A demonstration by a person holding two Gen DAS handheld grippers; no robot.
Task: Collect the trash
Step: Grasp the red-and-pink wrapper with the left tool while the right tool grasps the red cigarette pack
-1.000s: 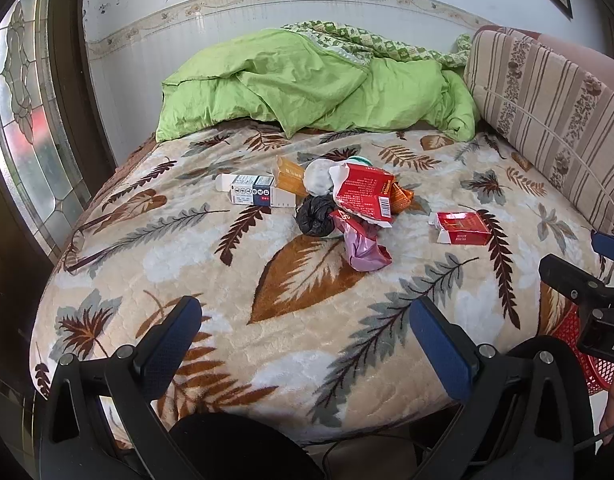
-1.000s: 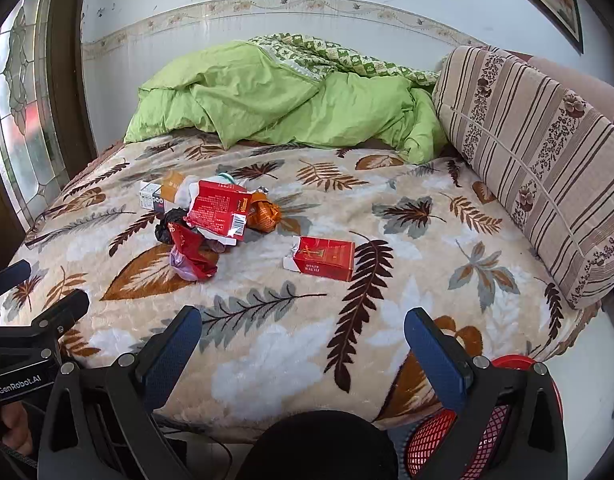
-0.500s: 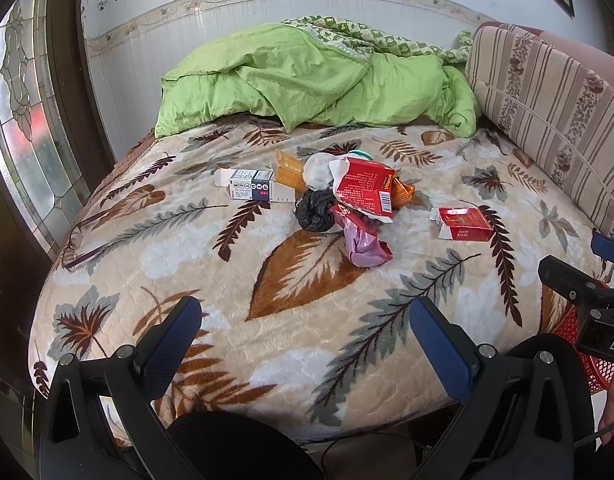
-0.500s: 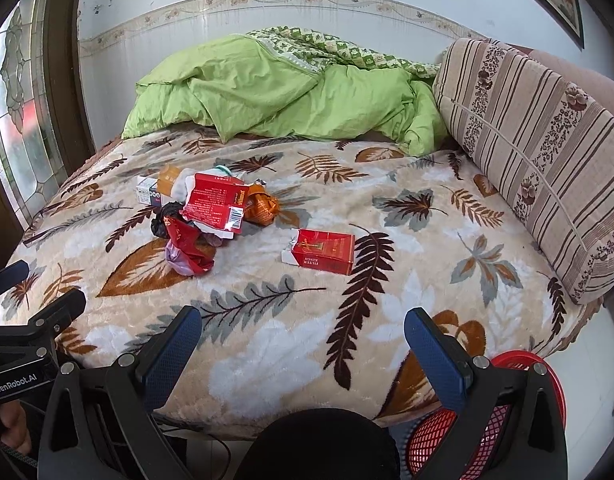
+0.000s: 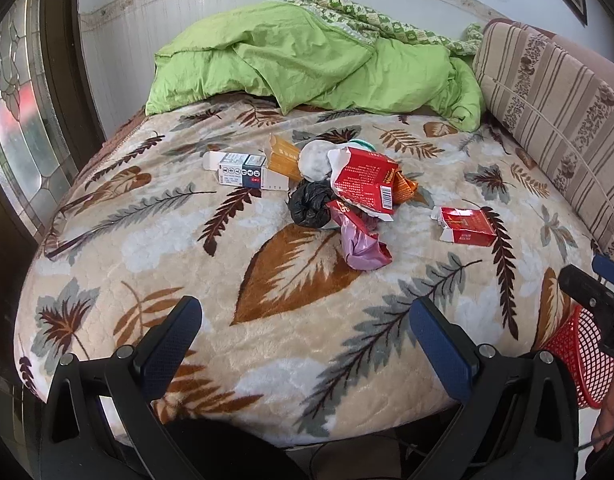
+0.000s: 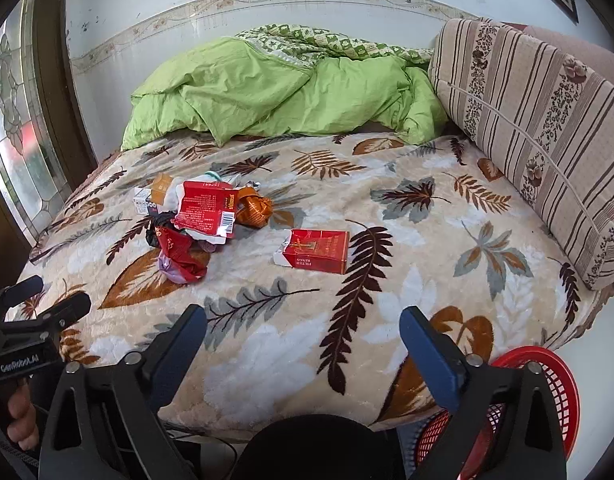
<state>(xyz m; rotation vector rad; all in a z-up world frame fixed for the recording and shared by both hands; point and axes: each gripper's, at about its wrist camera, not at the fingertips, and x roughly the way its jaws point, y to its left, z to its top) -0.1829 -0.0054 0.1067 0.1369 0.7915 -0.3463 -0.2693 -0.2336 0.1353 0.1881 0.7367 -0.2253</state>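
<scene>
A heap of trash lies mid-bed: a torn red packet [image 5: 367,186] [image 6: 205,210], a black bag [image 5: 309,208], a pink-and-red wrapper [image 5: 361,242] [image 6: 179,256], an orange wrapper [image 6: 253,210], a white ball [image 5: 315,160] and a white-and-blue box [image 5: 241,170]. A red cigarette pack [image 5: 465,226] [image 6: 315,250] lies apart to the right. My left gripper [image 5: 305,334] is open over the bed's near edge, nothing between its fingers. My right gripper [image 6: 303,340] is wide too; its jaws are closing slightly, with nothing between them, short of the pack.
A red mesh basket [image 6: 547,384] [image 5: 579,356] stands on the floor at the bed's near right corner. A green duvet [image 5: 307,60] is bunched at the far end, a striped cushion [image 6: 547,128] along the right. A stained-glass window [image 5: 15,120] is at left.
Both views have crept a little closer to the bed and the trash. The right gripper's fingers stand slightly narrower than before. Nothing was taken or moved.
</scene>
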